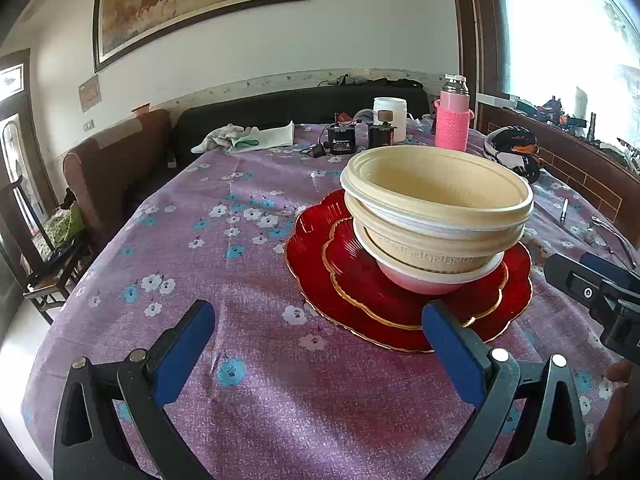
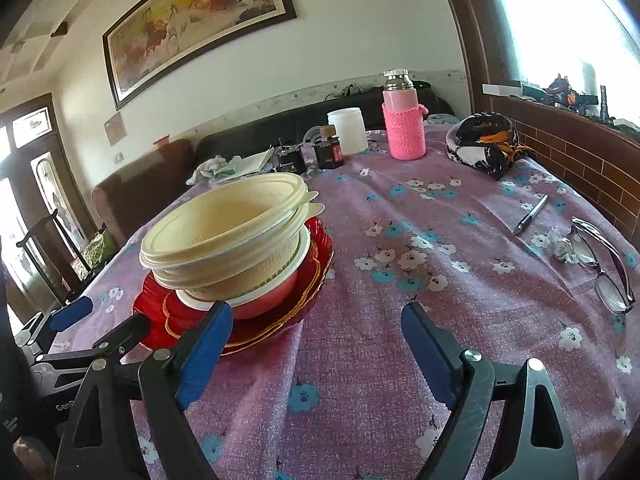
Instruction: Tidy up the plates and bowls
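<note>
A stack of cream and white bowls [image 1: 438, 204] stands on two nested red plates with gold rims [image 1: 320, 256] on the purple flowered tablecloth. The same bowl stack [image 2: 228, 236] and red plates [image 2: 280, 320] show at left in the right wrist view. My left gripper [image 1: 318, 320] is open and empty, just in front of the plates, its right finger [image 1: 452, 344] overlapping their near rim. My right gripper [image 2: 316, 322] is open and empty, to the right of the stack, its left finger [image 2: 204, 356] in front of the plates.
At the table's far end stand a pink flask [image 2: 403, 120], a white jar [image 2: 347, 130], dark bottles [image 2: 328, 154], a cloth [image 1: 248, 138] and a patterned bundle [image 2: 486, 146]. A pen [image 2: 530, 214] and glasses [image 2: 604, 264] lie at right. Brown chairs [image 1: 116, 168] stand left.
</note>
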`<state>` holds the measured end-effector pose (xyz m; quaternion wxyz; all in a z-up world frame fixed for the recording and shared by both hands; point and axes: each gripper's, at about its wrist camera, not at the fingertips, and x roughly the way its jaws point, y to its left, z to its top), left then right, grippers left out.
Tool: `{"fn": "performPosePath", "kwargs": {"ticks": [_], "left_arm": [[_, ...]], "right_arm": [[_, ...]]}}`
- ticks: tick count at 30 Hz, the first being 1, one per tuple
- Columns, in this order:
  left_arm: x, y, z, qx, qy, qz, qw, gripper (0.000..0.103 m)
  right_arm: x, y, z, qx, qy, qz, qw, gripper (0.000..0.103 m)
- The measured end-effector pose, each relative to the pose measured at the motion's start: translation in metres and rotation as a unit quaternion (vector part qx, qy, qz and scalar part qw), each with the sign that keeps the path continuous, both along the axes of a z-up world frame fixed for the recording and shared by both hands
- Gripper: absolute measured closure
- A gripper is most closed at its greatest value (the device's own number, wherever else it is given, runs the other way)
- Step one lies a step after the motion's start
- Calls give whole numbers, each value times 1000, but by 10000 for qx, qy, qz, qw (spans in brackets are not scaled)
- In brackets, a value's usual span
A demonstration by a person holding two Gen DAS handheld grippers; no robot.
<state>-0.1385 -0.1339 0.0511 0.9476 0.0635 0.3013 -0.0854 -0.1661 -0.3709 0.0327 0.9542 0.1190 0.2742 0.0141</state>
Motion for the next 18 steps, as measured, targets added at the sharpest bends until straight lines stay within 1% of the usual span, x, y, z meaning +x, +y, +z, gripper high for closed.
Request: {"fn": "performPosePath", "kwargs": {"ticks": [3,6,9,12,15,18], "left_arm": [[2,0,-1,19,64,5,10000,0],[1,2,0,-66,68,-28,10000,0],[3,2,0,-134,180,-193,9996,0],[2,1,1,-46,161,-146,9998,0],[-1,2,3,-57,101,-153,9998,0],[-1,4,3,73,97,30,9999,0]], "right_arm": [[0,0,-1,-1,27,4,10000,14],[0,0,-1,0,35,5,10000,14],[1,0,0,-1,37,3,10000,14],[1,0,-1,1,53,0,10000,14],[1,1,-1,2,66,6,10000,14],[1,0,-2,3,67,7,10000,14]]}}
